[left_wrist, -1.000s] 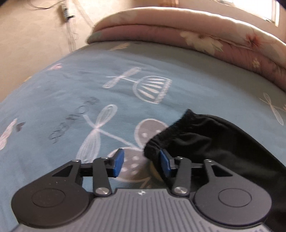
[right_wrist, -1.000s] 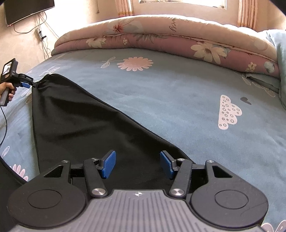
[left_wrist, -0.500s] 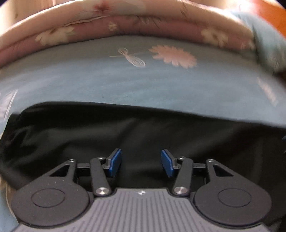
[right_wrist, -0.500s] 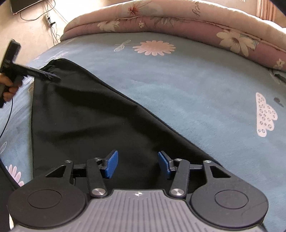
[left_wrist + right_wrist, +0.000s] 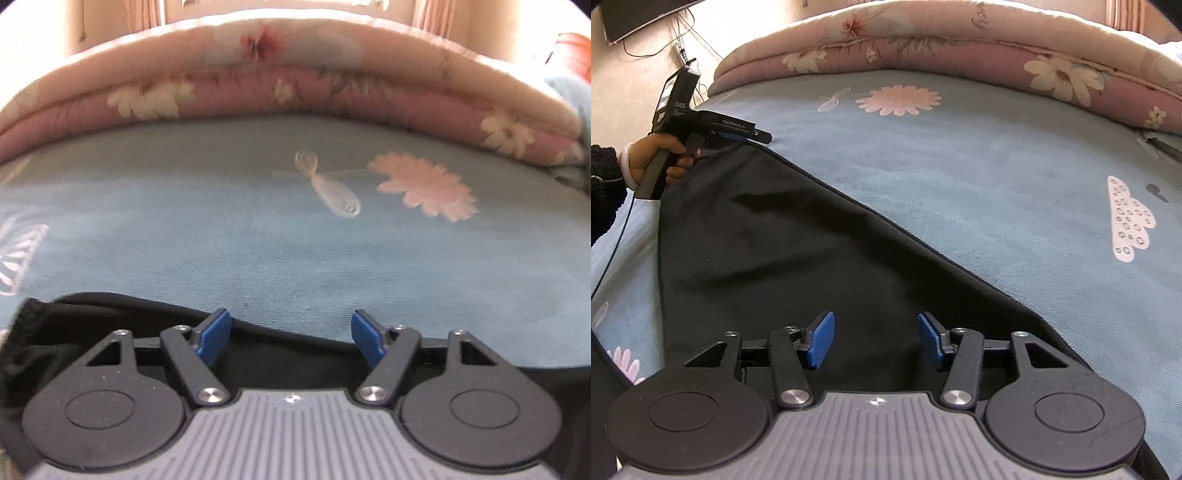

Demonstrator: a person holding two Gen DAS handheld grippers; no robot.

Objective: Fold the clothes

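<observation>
black garment (image 5: 798, 266), blue flower-printed sheet (image 5: 997, 177)

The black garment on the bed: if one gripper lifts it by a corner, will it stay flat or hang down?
The black garment lies thin and flat on the blue sheet, so it would probably droop. Its smooth surface suggests light fabric, likely to slide easily.

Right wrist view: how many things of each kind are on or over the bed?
Black garment: 1
Folded floral quilt: 1
Handheld gripper: 2, the left gripper and the right gripper
Total: 4
</observation>
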